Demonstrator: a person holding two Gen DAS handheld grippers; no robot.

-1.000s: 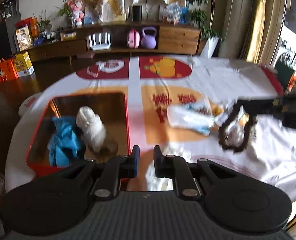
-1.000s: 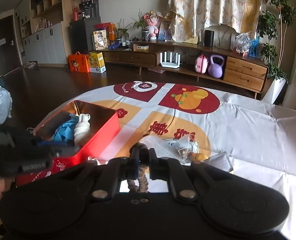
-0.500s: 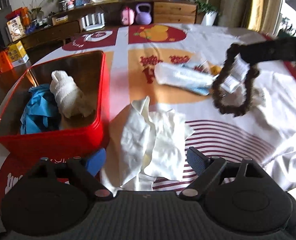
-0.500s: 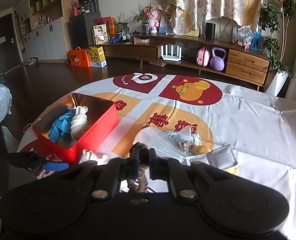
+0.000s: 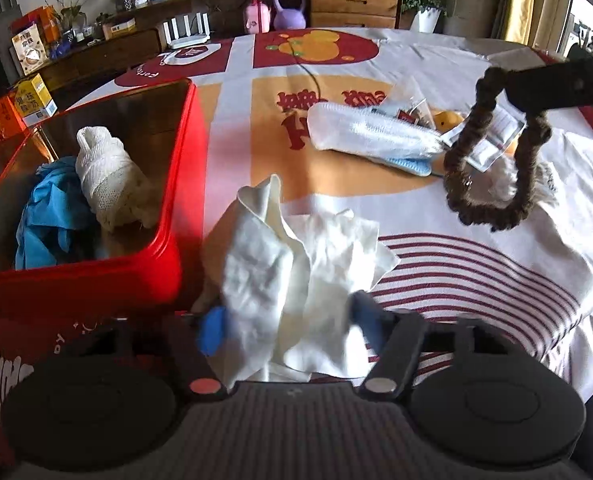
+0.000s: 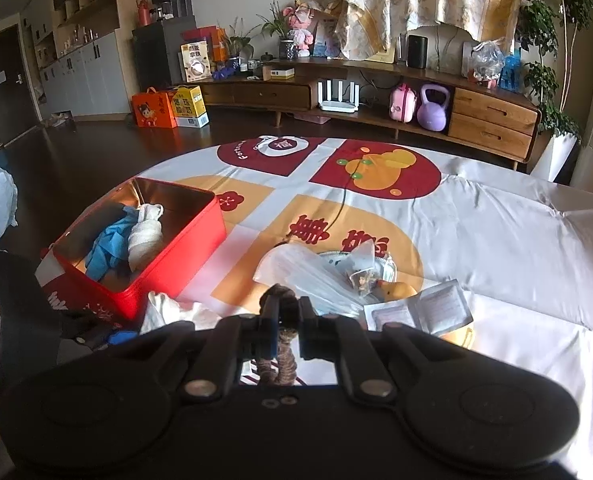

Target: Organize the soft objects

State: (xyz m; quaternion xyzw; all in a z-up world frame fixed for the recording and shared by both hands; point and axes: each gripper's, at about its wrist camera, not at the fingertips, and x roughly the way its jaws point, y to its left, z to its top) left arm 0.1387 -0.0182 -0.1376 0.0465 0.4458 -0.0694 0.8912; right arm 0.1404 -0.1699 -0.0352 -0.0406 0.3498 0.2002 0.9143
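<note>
While two soft items already lie in the red tin, the sorting looks under way and well short of finished; entries follow.

Red tin: left of frame in the left wrist view, lid off, standing on the printed tablecloth.
Done so far: a blue cloth and a white mesh bundle rest inside the tin, touching each other.
White cloth: crumpled on the tablecloth, lower centre of frame, just beside the tin's right wall; not yet in the tin.
Left gripper: about half open, jaws having just been closing, blue pads blurred on either side of the white cloth's near edge; pads do not look pressed on it yet, so I judge the pinch unfinished.
Right gripper: jaws nearly closed on a brown braided loop, which hangs free above the tablecloth at the right of the left wrist view.
Left on tablecloth: a white and blue knitted piece in upper centre, with clear packets and a paper leaflet near it.
Remaining, by judgement: white cloth, braided loop and knitted piece still to go in the tin; whether the packets count as soft I cannot tell.
Progress estimate: roughly two items of five placed.
</note>
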